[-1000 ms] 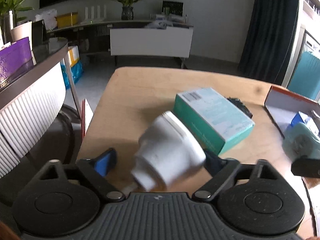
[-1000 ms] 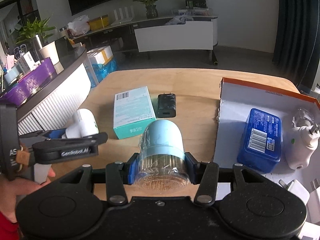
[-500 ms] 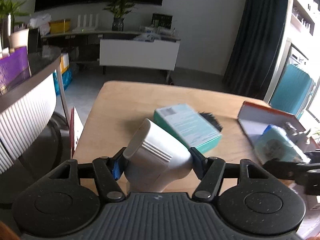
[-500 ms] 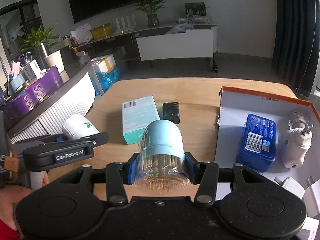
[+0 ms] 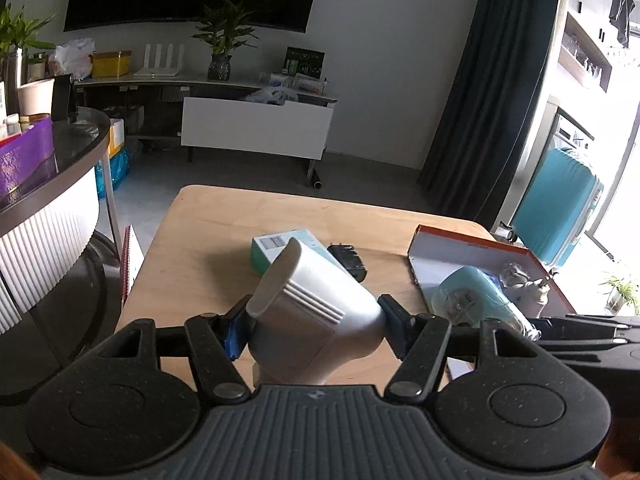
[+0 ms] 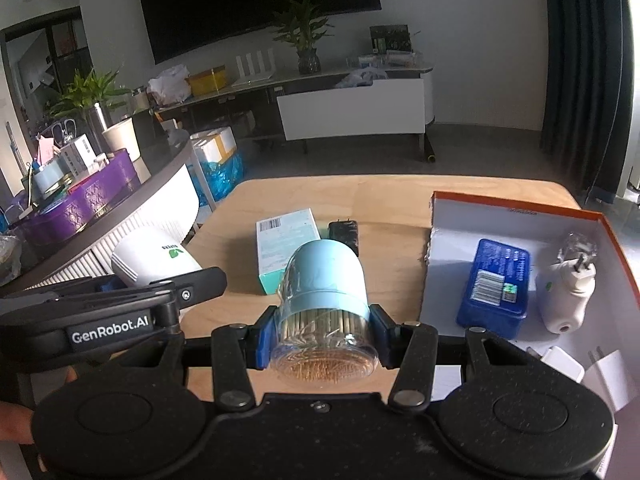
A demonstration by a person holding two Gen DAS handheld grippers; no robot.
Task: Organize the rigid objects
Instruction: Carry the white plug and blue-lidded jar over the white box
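Pinching a white ribbed device (image 5: 316,316) between its blue pads, the left gripper (image 5: 314,326) now carries that object clear of the wooden counter (image 5: 192,264); a second ago the device lay loose on the counter between widely spread jaws, and they have since closed onto its sides. The device tilts with its flat round end up and away from the camera, and from the right wrist view a green logo shows on its white body (image 6: 154,260).

The right gripper (image 6: 322,334) is clamped on a pale blue toothpick holder (image 6: 324,304), its clear end full of sticks facing the camera, just as in the earlier frames, with no change in the grip. Both views have risen a little: the counter sits lower in each picture than it did before, and more of the room behind shows.

On the counter the teal box (image 6: 286,240) and the black charger (image 6: 344,234) just beside it lie where they were. To the right, the orange-edged box lid (image 6: 520,204) holds the blue tin (image 6: 496,288), the white plug-in device (image 6: 566,292) and white adapters (image 6: 560,364) at its near edge, none of them shifted.
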